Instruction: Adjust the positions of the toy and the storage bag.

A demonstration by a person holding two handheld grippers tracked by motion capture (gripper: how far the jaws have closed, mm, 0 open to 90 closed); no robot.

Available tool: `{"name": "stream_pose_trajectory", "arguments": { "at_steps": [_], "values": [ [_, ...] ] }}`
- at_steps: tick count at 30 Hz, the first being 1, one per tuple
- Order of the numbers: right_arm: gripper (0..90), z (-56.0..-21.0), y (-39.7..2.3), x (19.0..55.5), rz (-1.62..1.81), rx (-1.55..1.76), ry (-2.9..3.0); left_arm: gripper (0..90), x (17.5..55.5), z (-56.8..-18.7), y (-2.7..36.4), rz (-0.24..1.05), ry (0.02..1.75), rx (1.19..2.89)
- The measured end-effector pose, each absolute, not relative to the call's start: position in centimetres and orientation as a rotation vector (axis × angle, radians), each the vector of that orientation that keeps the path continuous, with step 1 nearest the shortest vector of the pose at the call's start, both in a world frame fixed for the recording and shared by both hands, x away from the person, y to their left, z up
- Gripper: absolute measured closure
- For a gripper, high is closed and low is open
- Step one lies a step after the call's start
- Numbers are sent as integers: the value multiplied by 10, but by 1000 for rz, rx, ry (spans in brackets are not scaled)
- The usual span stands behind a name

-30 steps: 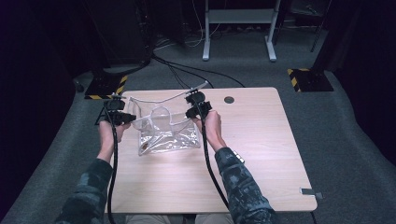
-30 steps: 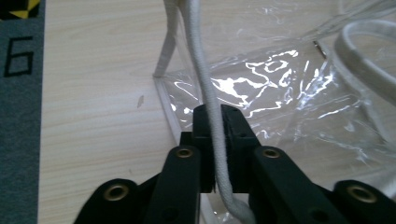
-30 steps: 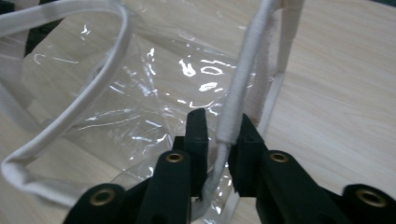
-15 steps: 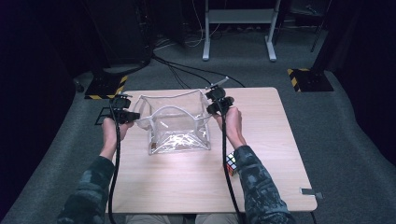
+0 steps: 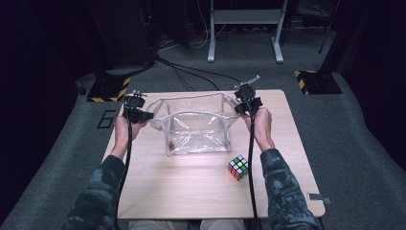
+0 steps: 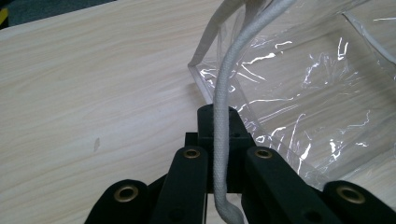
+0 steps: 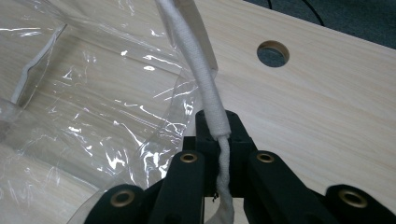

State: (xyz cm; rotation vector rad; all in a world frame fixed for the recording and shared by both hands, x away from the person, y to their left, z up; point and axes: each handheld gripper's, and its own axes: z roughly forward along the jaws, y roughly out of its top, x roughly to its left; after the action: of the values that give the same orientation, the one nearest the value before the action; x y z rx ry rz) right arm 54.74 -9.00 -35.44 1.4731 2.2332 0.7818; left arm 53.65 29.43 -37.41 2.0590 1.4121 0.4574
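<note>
We see the left gripper (image 5: 145, 115) clamped on one white cord handle (image 6: 223, 116), the right gripper (image 5: 238, 108) on the other (image 7: 205, 88). Clear bag (image 5: 196, 127) stretched open between both fingers; cube (image 5: 238, 166) near the right forearm on the bench (image 5: 191, 187).

Clear plastic bag (image 5: 196, 129), upright (mouth open), white cord handles (image 6: 223, 107)

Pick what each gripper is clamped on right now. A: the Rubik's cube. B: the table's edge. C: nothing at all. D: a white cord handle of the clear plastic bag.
D: the left gripper and the right gripper each pinch a white cord handle of the clear plastic bag, while the Rubik's cube sits loose on the table.
</note>
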Motion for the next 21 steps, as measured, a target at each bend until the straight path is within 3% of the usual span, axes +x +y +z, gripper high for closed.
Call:
{"name": "stream_pose_trajectory", "arguments": {
  "at_steps": [12, 21],
  "values": [
    [877, -344, -122, 545, 717, 1486, 2185, 897, 549, -365, 267, 440, 1356, 2096],
    [875, -359, -135, 553, 640, 1537, 2176, 897, 561, -374, 251, 417, 1355, 2158]
  ]
}}
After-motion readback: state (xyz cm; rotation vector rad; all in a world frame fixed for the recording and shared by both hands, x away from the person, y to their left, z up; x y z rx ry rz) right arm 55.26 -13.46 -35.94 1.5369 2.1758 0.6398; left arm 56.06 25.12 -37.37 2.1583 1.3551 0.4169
